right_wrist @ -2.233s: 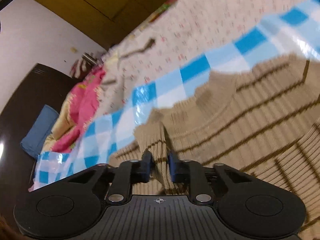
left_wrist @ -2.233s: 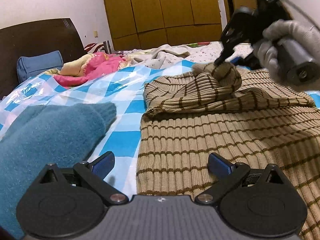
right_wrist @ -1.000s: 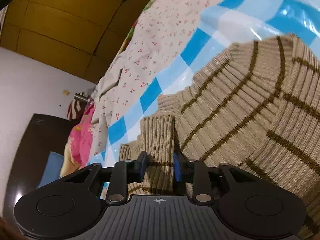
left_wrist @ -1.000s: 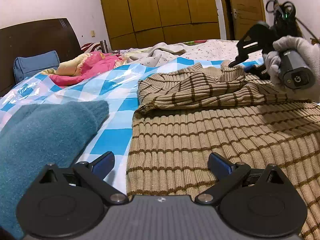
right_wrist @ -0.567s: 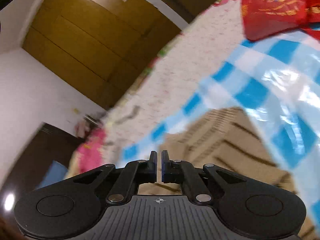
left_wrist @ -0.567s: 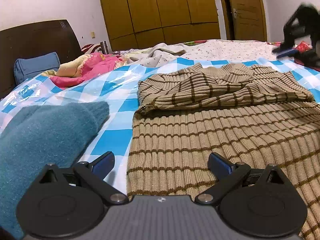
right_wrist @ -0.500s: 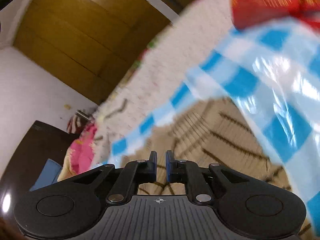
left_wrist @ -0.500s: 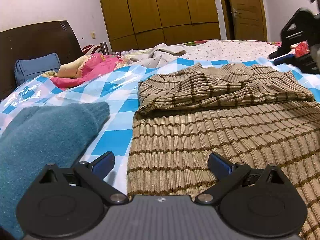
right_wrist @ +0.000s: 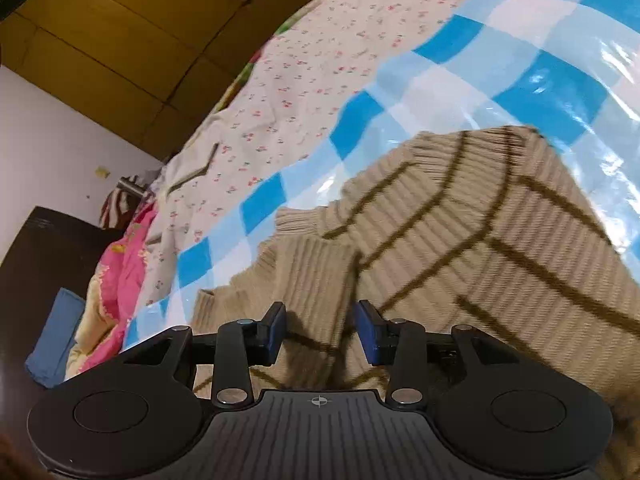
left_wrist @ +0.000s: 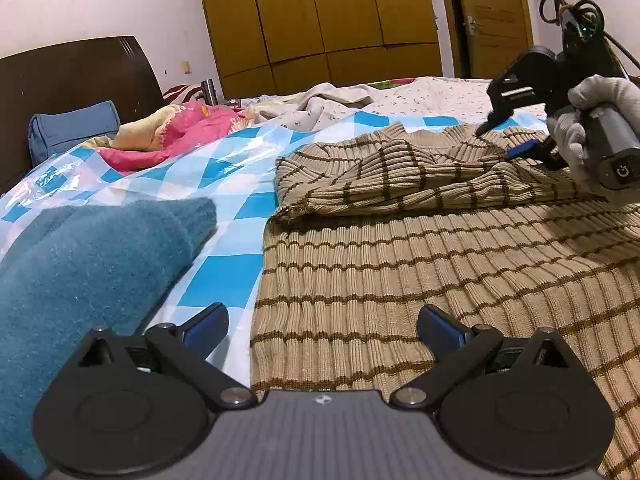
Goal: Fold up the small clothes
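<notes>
A bed carries a blue-checked plastic sheet (left_wrist: 224, 276), with a dark headboard (left_wrist: 76, 76) and wooden wardrobes (left_wrist: 320, 20) behind. The striped sweater (left_wrist: 400, 280) lies flat just ahead of the left gripper (left_wrist: 322, 326), whose jaws stand wide with nothing between them; its left hem edge runs between the fingers. A teal garment (left_wrist: 88, 268) lies left of that gripper, bare sheet between the two. At the sweater's far folded part, the right gripper (right_wrist: 320, 330), in a gloved hand (left_wrist: 592, 120), is opening, the collar knit between its pads, unpressed. Floral bedding (right_wrist: 288, 100) lies beyond.
</notes>
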Available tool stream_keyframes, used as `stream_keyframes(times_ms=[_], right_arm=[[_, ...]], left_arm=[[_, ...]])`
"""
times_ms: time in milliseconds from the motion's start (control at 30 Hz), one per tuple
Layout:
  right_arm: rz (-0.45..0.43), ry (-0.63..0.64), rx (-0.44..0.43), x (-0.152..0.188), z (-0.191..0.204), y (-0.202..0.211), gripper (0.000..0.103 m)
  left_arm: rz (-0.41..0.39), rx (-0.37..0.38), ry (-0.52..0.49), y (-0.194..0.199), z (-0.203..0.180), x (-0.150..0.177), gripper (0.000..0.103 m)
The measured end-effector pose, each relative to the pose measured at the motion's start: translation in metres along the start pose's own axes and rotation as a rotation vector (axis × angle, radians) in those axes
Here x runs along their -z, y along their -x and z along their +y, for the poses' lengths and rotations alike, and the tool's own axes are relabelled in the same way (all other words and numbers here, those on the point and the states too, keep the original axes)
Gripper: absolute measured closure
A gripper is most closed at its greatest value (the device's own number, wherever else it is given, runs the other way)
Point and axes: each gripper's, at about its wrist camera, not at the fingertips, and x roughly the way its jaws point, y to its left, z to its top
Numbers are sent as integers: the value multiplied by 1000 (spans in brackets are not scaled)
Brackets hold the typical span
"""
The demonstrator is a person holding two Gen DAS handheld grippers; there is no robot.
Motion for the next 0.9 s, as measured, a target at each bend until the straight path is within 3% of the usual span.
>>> stream_keyframes(times_ms=[33,100,167,400,500,633,767,900], right_arm=[[0,-1,-15,0,2,-1,67],[8,0,-42,2,3,2,89],[-6,-1,-64,1,8,8,96],[-162,2,-159,4,14,90,98],[-191,79,-59,16,0,103,97],[-91,42,98,25,-33,83,92],[-141,46,126,30,-34,93,92],[-220,175,232,29,-15,107,92]], left_arm=[[0,0,0,0,0,0,0],[0,0,0,0,0,0,0],[0,0,0,0,0,0,0],[0,-1,-1,1,-1,0,0],[-2,-4,-4,1,-1,0,0],[-1,-6,-7,0,-2,0,0],[1,-2,-2,0,-1,-1,0],[1,-27,-18,2,1,-1,0]])
